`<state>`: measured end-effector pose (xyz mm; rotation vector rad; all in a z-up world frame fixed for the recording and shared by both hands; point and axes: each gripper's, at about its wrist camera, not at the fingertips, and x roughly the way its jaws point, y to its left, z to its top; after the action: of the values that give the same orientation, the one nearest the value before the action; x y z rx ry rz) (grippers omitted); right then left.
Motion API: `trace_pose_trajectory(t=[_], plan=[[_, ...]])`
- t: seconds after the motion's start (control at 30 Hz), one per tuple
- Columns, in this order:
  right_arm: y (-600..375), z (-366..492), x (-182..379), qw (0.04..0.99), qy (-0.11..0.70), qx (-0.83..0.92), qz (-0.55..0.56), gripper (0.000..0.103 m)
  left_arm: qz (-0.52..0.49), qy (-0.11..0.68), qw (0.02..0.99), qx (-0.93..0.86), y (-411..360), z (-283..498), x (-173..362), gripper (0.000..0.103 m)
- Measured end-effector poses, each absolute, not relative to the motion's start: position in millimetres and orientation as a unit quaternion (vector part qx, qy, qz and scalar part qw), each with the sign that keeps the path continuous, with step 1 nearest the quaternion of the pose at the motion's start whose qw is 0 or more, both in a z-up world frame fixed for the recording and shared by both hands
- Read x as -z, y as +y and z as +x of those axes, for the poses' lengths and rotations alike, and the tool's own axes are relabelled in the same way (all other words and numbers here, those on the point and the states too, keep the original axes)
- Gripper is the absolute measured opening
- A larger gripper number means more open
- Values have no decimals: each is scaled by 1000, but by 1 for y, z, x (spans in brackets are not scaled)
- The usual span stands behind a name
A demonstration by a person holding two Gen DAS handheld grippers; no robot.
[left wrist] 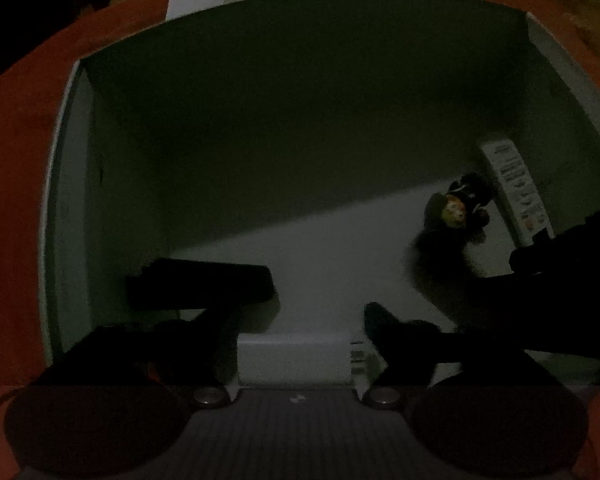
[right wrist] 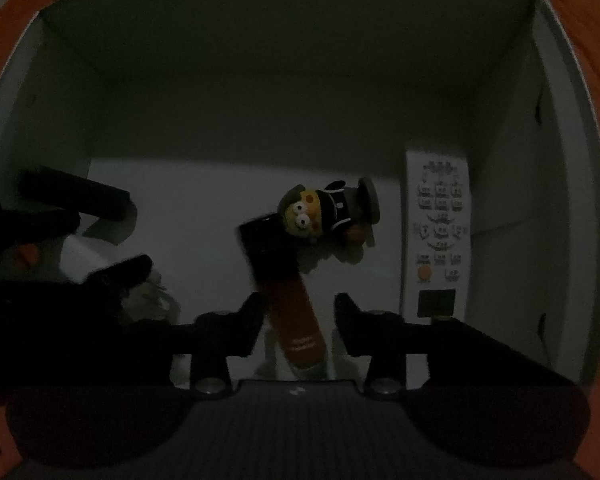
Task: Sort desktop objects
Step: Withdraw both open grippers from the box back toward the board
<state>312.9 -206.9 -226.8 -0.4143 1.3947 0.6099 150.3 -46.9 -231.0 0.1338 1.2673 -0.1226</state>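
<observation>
Both grippers reach down into a white box [left wrist: 300,80] on an orange surface. My left gripper [left wrist: 300,320] has its fingers wide apart either side of a white block-shaped object [left wrist: 296,356]; whether they touch it is unclear. My right gripper [right wrist: 298,312] is open, with an orange tube with a black cap [right wrist: 288,300] lying loose between its fingers on the box floor. A small toy figure with a yellow face and dark hat [right wrist: 328,212] lies just past the tube; it also shows in the left wrist view [left wrist: 456,208]. A white remote control [right wrist: 438,232] lies along the right wall.
The box walls [right wrist: 540,160] close in on all sides and the inside is dim. A dark flat object [left wrist: 200,284] lies at the left of the box floor. The left gripper shows at the left of the right wrist view [right wrist: 80,240].
</observation>
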Motion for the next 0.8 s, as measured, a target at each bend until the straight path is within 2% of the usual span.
trace_pose_trajectory(t=[0.33, 0.4, 0.43, 0.47, 0.5, 0.67, 0.8], plan=[[-218, 317, 227, 705, 641, -251, -172, 71, 51, 573, 814, 78, -43, 143, 219, 80], [-223, 317, 223, 707, 639, -254, -162, 74, 57, 555, 826, 77, -44, 138, 210, 86], [-226, 317, 221, 709, 638, -258, -155, 75, 62, 543, 833, 79, -44, 134, 204, 89], [-229, 317, 217, 709, 635, -268, -149, 75, 67, 532, 840, 80, -45, 130, 197, 100], [-230, 316, 212, 711, 631, -273, -147, 75, 68, 523, 846, 74, -43, 127, 190, 103], [-234, 311, 178, 730, 603, -276, -165, 79, 30, 525, 848, 67, -33, 132, 155, 103], [-241, 317, 145, 723, 614, -274, -159, 80, 7, 504, 863, 34, -16, 145, 111, 103]])
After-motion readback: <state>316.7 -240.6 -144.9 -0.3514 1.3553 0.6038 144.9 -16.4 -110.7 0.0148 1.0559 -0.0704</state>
